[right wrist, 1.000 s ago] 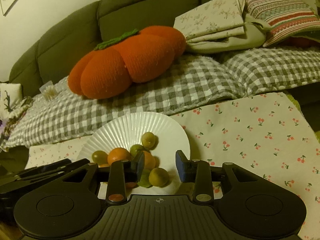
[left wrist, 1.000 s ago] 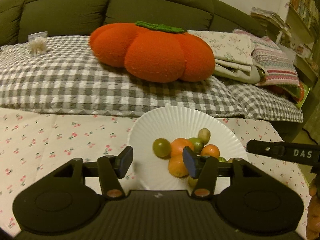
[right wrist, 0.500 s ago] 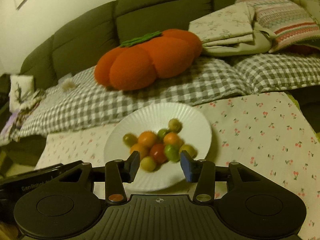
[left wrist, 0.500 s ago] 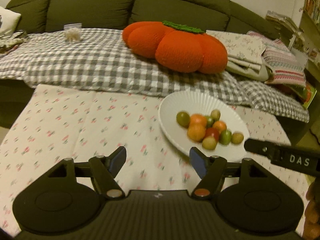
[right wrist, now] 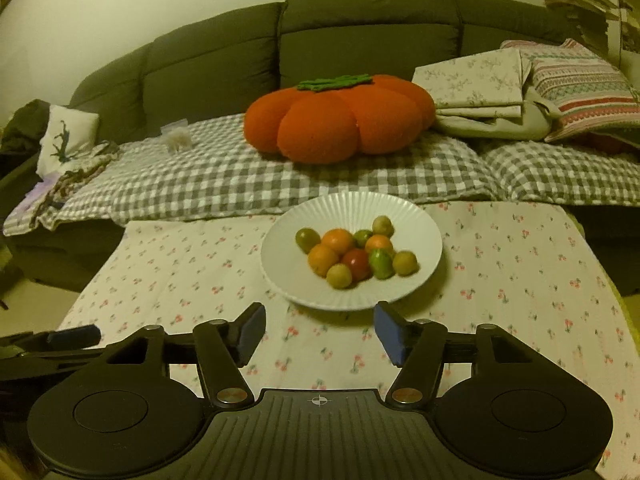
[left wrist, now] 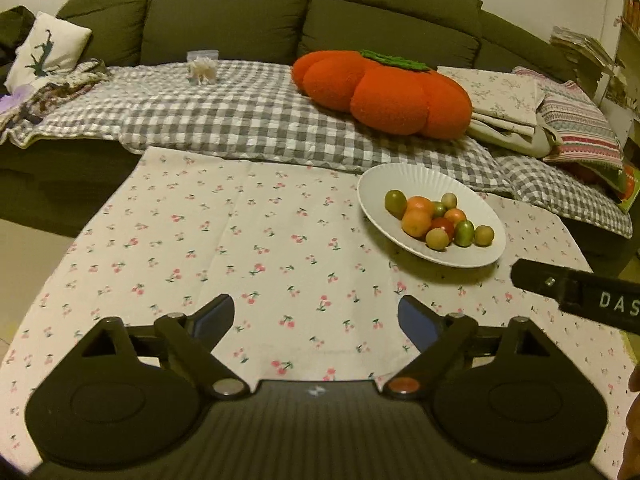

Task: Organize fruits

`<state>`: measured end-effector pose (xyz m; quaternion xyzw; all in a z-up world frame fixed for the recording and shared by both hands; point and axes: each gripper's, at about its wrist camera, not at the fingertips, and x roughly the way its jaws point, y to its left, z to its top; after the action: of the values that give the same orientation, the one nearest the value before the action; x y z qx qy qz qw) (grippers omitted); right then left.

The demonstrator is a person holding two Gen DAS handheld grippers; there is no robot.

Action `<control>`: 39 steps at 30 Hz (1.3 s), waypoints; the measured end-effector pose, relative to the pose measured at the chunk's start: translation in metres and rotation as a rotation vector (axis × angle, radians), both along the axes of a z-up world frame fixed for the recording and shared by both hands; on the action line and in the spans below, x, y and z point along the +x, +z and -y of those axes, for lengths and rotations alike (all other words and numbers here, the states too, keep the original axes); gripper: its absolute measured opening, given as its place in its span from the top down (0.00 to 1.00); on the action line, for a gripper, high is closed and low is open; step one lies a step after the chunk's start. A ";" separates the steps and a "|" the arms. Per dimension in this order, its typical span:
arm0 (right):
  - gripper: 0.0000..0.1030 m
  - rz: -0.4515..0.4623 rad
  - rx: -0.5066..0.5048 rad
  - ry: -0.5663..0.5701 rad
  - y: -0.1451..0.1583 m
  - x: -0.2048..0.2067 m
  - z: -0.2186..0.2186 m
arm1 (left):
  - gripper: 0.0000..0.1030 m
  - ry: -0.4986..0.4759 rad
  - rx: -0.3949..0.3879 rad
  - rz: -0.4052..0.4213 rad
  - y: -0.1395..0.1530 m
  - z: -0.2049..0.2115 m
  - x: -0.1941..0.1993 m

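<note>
The left hand-held gripper hangs over the bare middle of the tabletop with its jaws opening wide and nothing between them. The right hand-held gripper faces the plate from the near side, its jaws also opening and empty, the plate's near rim just beyond its fingertips.

The fruits all lie in one cluster on the white plate, which sits toward the far edge of the tabletop, close to the sofa: a few orange ones, a red one, and several green and yellowish ones, touching each other. No fruit shows loose on the cherry-print cloth, so the gathering looks done, or nearly so; whether sorting by kind remains cannot be told.

The whole left half of the tabletop is open room for moving. The far edge meets the checked blanket, where a pumpkin cushion sits behind the plate, so room there is tighter.
</note>
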<state>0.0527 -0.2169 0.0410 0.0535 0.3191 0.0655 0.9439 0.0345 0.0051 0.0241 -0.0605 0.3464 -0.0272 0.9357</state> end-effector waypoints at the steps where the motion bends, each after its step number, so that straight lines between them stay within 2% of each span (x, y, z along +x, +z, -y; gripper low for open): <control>1: 0.41 -0.001 0.007 -0.010 0.001 -0.003 0.001 | 0.10 0.002 0.007 0.008 0.002 -0.001 -0.004; 5: 0.35 -0.007 0.041 -0.027 0.000 -0.019 0.003 | 0.06 0.006 0.017 0.022 0.005 -0.005 -0.017; 8: 0.34 -0.008 0.030 -0.019 -0.003 -0.028 -0.001 | 0.04 -0.006 0.013 0.018 0.004 -0.007 -0.019; 10: 0.29 -0.004 0.026 -0.023 -0.003 -0.033 -0.003 | 0.03 -0.005 0.017 0.024 0.003 -0.009 -0.018; 15: 0.05 0.039 -0.017 -0.013 -0.001 -0.039 -0.011 | 0.02 -0.003 0.020 0.028 0.001 -0.012 -0.016; 19: 0.04 0.055 -0.056 -0.015 -0.004 -0.040 -0.015 | 0.01 -0.004 0.029 0.022 -0.001 -0.011 -0.013; 39: 0.03 0.034 -0.054 -0.011 -0.013 -0.037 -0.012 | 0.01 -0.037 0.033 -0.001 -0.009 -0.001 -0.006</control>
<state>0.0161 -0.2052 0.0281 0.0288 0.3046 0.0526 0.9506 0.0281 0.0060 0.0152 -0.0388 0.3482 -0.0387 0.9358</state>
